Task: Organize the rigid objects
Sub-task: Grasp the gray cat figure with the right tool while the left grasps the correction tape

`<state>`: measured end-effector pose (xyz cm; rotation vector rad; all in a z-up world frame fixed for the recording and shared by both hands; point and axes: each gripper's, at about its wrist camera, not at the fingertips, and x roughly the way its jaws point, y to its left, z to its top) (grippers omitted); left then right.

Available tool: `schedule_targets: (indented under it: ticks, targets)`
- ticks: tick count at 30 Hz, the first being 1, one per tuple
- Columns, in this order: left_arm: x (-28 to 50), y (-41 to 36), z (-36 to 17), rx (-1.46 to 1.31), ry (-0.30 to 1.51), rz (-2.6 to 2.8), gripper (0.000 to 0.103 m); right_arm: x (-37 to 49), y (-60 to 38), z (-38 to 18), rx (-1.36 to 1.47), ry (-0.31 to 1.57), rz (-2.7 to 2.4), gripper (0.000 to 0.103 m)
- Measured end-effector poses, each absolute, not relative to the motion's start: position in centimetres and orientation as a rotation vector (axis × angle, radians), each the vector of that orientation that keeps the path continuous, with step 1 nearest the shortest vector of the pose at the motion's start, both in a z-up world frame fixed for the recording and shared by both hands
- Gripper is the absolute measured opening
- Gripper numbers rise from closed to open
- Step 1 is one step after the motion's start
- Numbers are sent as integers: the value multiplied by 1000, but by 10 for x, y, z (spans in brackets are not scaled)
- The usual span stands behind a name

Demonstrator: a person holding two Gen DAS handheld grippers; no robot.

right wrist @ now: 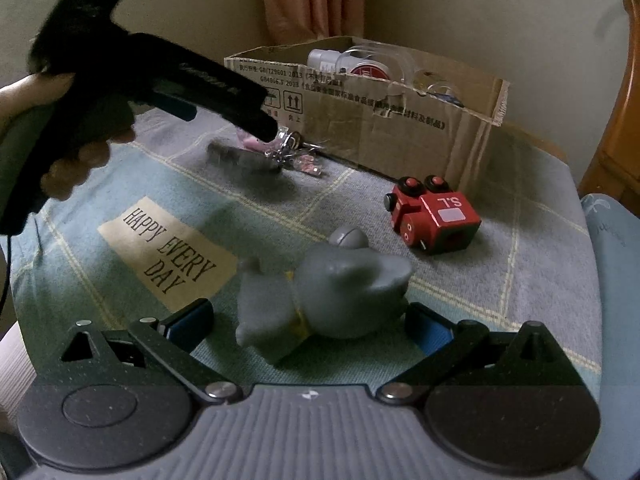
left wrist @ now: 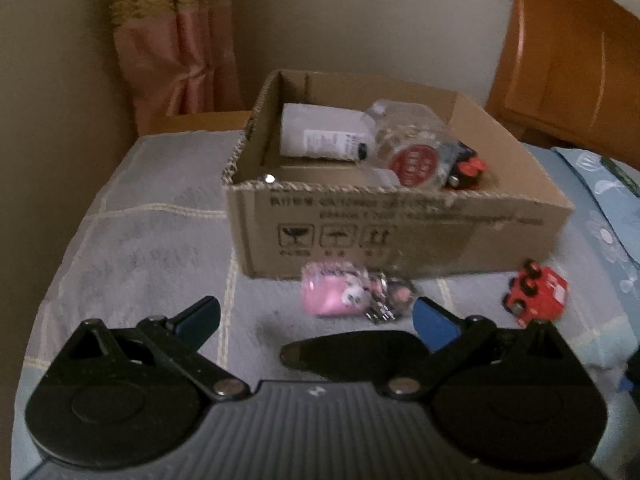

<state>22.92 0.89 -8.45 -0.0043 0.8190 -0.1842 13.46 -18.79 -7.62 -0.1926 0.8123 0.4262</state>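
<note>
Right gripper (right wrist: 310, 320): my fingers stand apart around the grey bear figure (right wrist: 332, 292) — rounded, it could squirt out.
Left gripper (left wrist: 316, 316): fingers apart, empty, near the pink keychain (left wrist: 344, 294) — rings may snag.
Red toy train (right wrist: 434, 214): loose on cloth.
Cardboard box (right wrist: 400, 128): already part-filled.

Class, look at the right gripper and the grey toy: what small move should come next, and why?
Probably close the right gripper on the grey toy: its fingers stand open on either side of the toy, which still lies on the cloth, outside the cardboard box.
</note>
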Motion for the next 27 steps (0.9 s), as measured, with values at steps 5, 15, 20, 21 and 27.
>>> schedule_targets:
  ticks: [5,15,20,21,27]
  targets:
    - [216,-1,-86,50,838,-278,102,133,-188,-76,-193,815,426,103]
    - [219,-7,-105,28,888,-278,102,131,-189,-76,-192,812,425,103]
    - [215,1,-109,76,868,-243,102,131,-188,-76,-193,812,426,103]
    - [214,4,-109,87,866,-237,102,131,-188,-76,-192,812,426,103]
    - [206,21,-112,82,841,-212,102,129,-189,-75,-194,804,432,103]
